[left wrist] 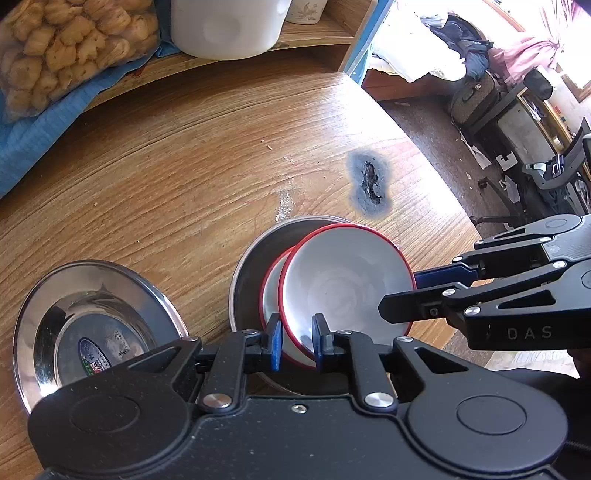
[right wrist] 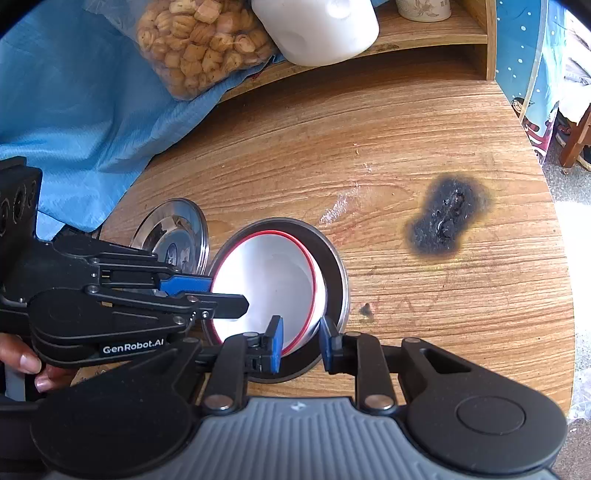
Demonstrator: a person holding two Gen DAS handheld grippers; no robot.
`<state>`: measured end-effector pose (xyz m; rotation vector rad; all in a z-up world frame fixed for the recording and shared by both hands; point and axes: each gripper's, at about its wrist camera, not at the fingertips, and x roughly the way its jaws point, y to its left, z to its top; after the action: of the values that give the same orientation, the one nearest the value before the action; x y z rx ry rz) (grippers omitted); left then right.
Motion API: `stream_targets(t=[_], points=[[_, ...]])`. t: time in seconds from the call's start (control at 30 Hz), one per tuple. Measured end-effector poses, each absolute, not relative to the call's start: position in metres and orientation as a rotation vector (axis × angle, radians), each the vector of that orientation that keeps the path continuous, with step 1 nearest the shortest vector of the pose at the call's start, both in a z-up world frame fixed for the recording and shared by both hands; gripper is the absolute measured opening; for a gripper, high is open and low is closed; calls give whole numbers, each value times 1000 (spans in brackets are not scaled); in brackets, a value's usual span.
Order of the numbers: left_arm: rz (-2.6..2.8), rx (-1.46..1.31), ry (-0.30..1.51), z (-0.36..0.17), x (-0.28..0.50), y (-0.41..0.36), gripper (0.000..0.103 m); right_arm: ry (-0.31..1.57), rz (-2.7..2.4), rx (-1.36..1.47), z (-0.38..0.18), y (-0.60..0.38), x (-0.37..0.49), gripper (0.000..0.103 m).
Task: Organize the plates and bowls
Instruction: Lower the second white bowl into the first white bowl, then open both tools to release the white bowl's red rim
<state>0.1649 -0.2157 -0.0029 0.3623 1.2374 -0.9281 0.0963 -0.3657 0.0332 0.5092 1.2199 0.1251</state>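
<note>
Counter (left wrist: 184, 155): round, wood grain, a black burn mark (left wrist: 369, 184) near the far edge.
Steel plate (left wrist: 251, 266): on the counter, near edge; carries the bowls.
Bowls: two white, red-rimmed. Upper bowl (left wrist: 343, 280) tilted, nested in the lower bowl (left wrist: 271, 291), which shows only as a crescent on the left.
Left gripper (left wrist: 297, 341): jaws narrow, blue pads astride the upper bowl's near rim; rim between them, contact looks firm.
Right gripper (right wrist: 301, 343): jaws a little apart, straddling the bowl's rim on its side; cannot tell whether the pads press.
Second steel plate (left wrist: 92, 325): empty, sticker in its well, just left of the stack, apart from it.
Shelf (left wrist: 314, 33): behind; snack bag (left wrist: 66, 48), white jug (left wrist: 225, 26), blue cloth (right wrist: 74, 110).
Hand (right wrist: 22, 365): fingertips on the left gripper's handle.
</note>
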Motion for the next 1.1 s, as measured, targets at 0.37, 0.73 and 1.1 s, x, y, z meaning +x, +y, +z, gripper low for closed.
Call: stream_targets(t=[0.37, 0.73, 1.1], points=[[-913, 344, 1227, -2, 160, -210, 19, 1219, 129, 498, 34, -363, 95, 27], [-893, 326, 1221, 0, 159, -204, 29, 1216, 129, 483, 37, -361, 97, 32], [-845, 264, 1191, 11, 162, -184, 68, 1217, 124, 396, 50, -351, 99, 62]])
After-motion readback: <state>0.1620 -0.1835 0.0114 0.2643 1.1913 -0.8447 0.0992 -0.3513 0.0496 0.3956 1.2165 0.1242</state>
